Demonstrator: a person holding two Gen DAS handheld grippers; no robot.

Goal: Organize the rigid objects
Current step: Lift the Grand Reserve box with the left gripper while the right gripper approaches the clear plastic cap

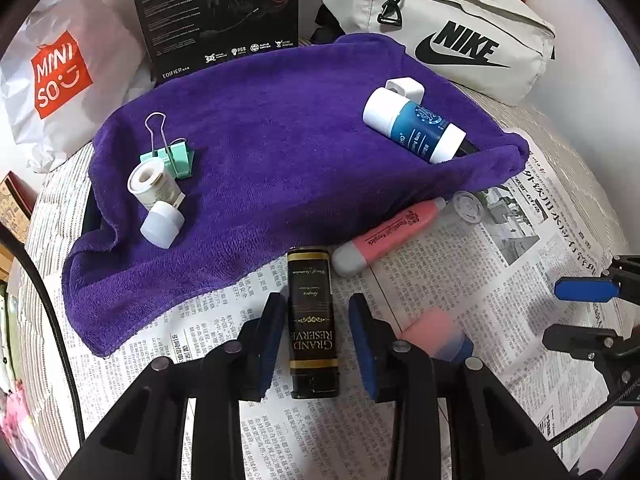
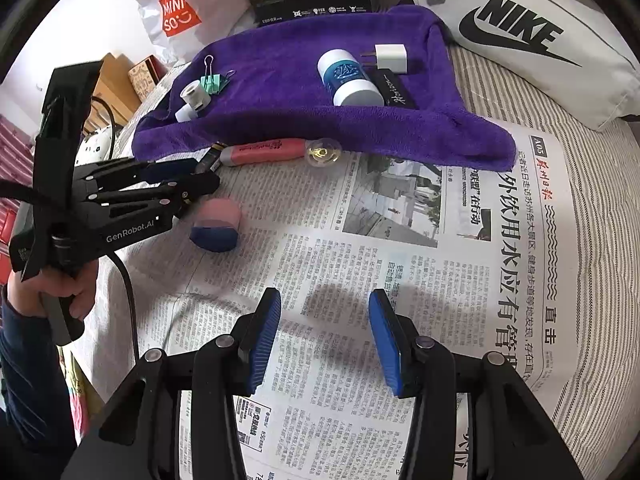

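surface: striped bedding [image 2: 592, 152] under newspaper [image 2: 360, 264] | wall: pale [image 1: 592, 12] | left: wooden furniture [image 2: 108, 80]

Counted items, by kind

One binder clip [image 1: 170, 156], one charger plug [image 2: 390, 58], one pink marker [image 1: 384, 236], two grippers [image 1: 314, 336] [image 2: 324, 340].

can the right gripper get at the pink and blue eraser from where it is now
Probably yes: the right gripper is open and empty over bare newspaper, and nothing lies between it and the eraser. The left gripper sits close beside it, though.
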